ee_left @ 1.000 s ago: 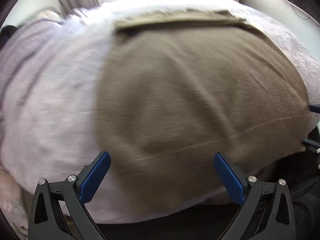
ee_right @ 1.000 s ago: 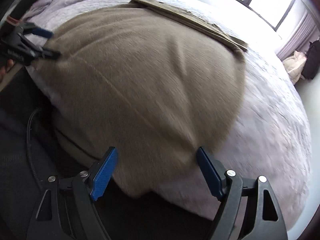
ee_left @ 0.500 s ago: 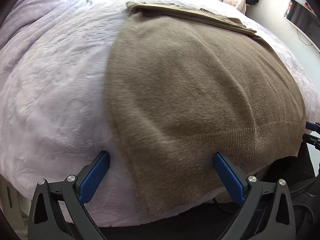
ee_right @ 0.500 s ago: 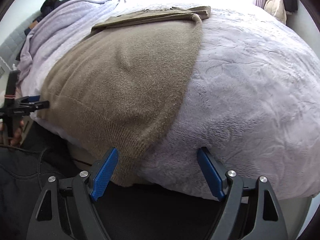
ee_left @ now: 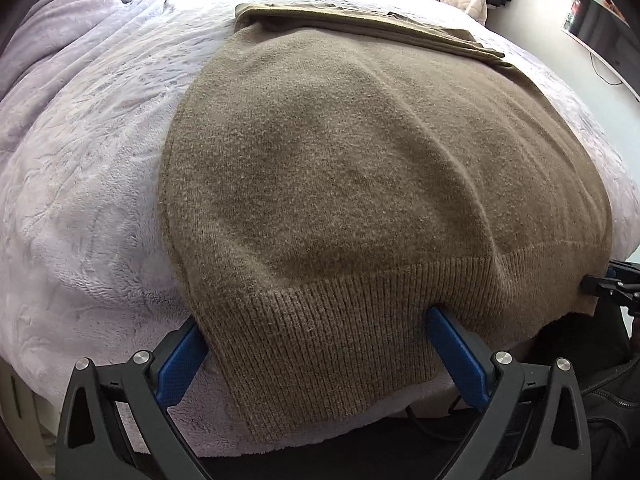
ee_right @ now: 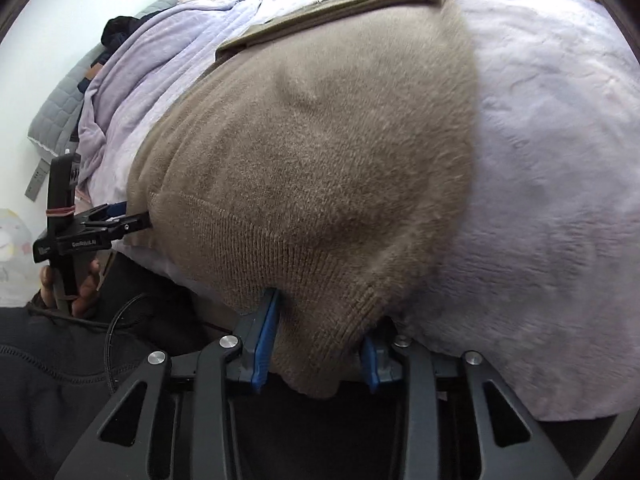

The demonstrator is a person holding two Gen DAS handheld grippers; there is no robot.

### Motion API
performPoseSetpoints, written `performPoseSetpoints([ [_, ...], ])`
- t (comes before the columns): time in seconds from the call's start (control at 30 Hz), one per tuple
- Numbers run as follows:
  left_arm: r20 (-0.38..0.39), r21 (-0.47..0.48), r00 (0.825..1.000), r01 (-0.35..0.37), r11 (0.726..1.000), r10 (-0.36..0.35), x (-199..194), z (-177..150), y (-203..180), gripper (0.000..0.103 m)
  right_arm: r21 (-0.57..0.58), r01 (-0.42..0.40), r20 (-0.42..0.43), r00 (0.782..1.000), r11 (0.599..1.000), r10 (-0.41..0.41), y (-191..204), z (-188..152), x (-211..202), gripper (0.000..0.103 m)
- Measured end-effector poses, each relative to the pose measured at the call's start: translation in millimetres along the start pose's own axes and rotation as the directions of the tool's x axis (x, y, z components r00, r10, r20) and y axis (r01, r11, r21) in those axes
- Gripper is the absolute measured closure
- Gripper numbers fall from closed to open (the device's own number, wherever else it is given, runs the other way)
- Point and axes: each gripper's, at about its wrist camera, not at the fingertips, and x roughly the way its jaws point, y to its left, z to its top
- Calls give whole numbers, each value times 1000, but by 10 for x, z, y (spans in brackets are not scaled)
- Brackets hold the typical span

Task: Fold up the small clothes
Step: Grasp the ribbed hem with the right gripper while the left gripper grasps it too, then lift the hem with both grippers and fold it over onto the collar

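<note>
A brown knitted sweater lies flat on a bed, its ribbed hem hanging over the near edge; its sleeves are folded across the far end. It also shows in the right wrist view. My left gripper is open, its blue fingers on either side of the hem's left corner. My right gripper has closed in on the hem's right corner, with the knit bunched between its fingers. The left gripper also shows from the side in the right wrist view, at the sweater's left edge.
The bed is covered by a lavender fleece blanket, bunched up at the far left. A grey quilted headboard stands beyond it. A wall screen is at the right. A dark cable hangs by the bed's edge.
Both grippers have moved in onto the hem. The right gripper has shut on the hem's right corner. The left gripper's fingers now straddle the left corner, still open.
</note>
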Motion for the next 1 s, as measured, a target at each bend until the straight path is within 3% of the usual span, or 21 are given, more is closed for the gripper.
performPoseSetpoints([
  [0.2, 25, 42, 1000, 6, 999, -7, -66, 37, -92, 28, -18, -8, 16, 1000, 1000, 8, 58, -19, -20, 64],
  [0.3, 30, 30, 999, 29, 999, -30, -76, 37, -54, 29, -5, -12, 14, 1000, 1000, 13, 60, -15, 6, 64],
  [0.47, 36, -72, 989, 147, 987, -144, -83, 74, 189, 29, 16, -19, 14, 1000, 1000, 19, 46, -2, 10, 63],
  [0.57, 47, -84, 986, 161, 983, -158, -88, 79, 211, 31, -2, -21, 18, 1000, 1000, 21, 63, -10, 16, 66],
  [0.63, 52, -64, 987, 152, 986, -149, -103, 59, 197, 67, -21, -23, 19, 1000, 1000, 24, 107, -15, 23, 91],
  [0.7, 35, -79, 976, 217, 973, -214, -115, 22, 254, 89, -35, -22, 19, 1000, 999, 22, 163, -21, 29, 93],
  [0.77, 40, -99, 971, 240, 966, -238, -124, -5, 260, 89, -56, -13, 24, 1000, 998, 15, 186, -29, 16, 93],
  [1.0, 12, -126, 977, 212, 969, -212, -17, 29, 198, 88, -8, -25, 8, 1000, 1000, 25, 106, -8, 70, 92],
])
